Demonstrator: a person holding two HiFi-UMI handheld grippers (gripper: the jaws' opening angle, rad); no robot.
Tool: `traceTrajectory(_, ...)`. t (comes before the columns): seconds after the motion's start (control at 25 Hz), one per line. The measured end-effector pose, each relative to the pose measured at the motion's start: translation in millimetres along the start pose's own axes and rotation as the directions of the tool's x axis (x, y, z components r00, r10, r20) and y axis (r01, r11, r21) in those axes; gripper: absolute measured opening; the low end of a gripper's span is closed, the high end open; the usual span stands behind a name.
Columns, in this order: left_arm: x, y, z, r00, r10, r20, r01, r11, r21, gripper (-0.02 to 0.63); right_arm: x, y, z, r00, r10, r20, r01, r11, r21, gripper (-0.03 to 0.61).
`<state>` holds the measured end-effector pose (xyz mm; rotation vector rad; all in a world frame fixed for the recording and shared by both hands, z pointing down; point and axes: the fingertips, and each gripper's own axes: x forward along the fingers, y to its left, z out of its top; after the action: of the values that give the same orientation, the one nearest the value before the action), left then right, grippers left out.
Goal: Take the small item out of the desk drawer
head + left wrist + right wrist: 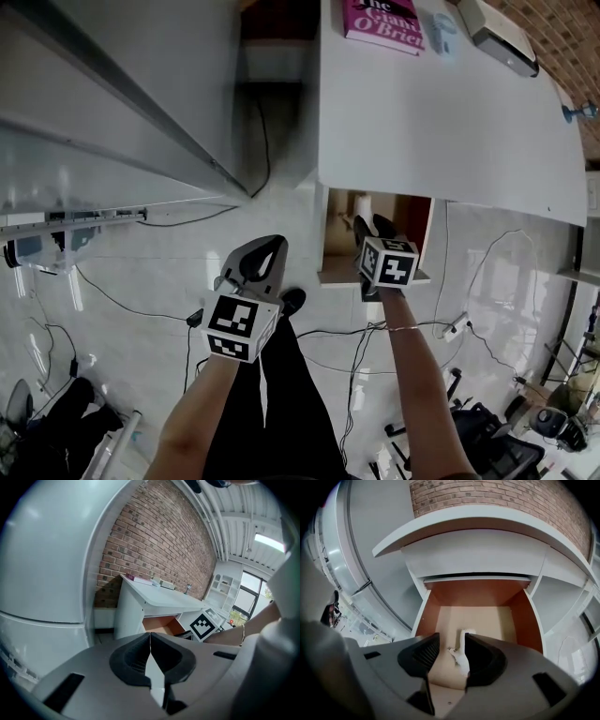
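The desk drawer [515, 620] stands pulled out under the white desk [441, 122], its inside brown with a pale floor. A small white item [461, 656] lies on that floor. My right gripper [451, 654] hangs open over the drawer, pointing steeply down, and the item shows in the gap, close to the right jaw; the pads do not press on it. In the head view the right gripper [370, 225] reaches into the open drawer [330, 251]. My left gripper [264, 261] is shut and empty, held to the left of the drawer over the floor.
A pink book [382, 23] and a white device [497, 33] lie on the desk top. A large white curved panel [112, 103] stands to the left. Cables [141, 300] run over the glossy floor. A brick wall [159, 541] rises behind the desk.
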<state>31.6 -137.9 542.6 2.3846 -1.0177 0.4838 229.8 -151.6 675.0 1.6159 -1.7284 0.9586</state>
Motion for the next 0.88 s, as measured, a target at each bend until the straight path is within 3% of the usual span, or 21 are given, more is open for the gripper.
traceTrajectory(0.32, 10.4, 6.1, -3.2, 1.0, 0.006, 0.011, -0.006, 1.0, -0.007, 0.023, 24.7, -10.3, -4.9, 0.999, -0.023, -0.042, 0.023, 1.0, 0.004, 0.186)
traceTrajectory(0.88, 19.1, 9.7, -24.9, 1.0, 0.016, -0.018, -0.016, 1.0, -0.026, 0.023, 59.9, -24.9, -23.5, 0.99, -0.06, -0.125, 0.051, 0.996, -0.068, 0.21)
